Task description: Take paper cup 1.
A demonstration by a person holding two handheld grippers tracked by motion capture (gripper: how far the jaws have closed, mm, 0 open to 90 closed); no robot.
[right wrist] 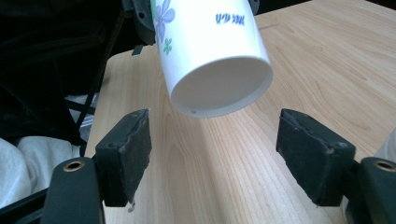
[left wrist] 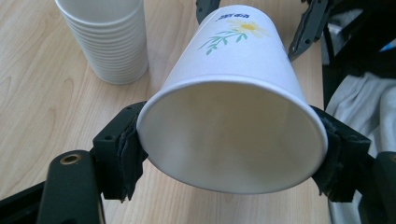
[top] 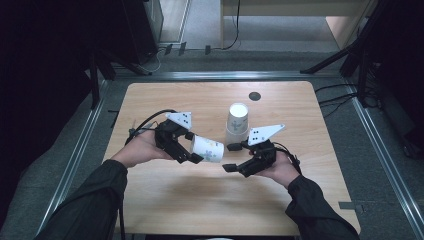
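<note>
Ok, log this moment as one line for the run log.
left gripper: shut on cup, held sideways above table | right gripper: open, facing cup base, apart | cup stack: upside down on table

The high view is dim at its edges, the room to left and right almost black, while the pale wooden desk is evenly lit from above. Soft shadows lie under the hands. In both gripper views the white flower-printed paper cup is bright, slightly glaring, and the near black claw pads look soft and a little blurred.
</note>
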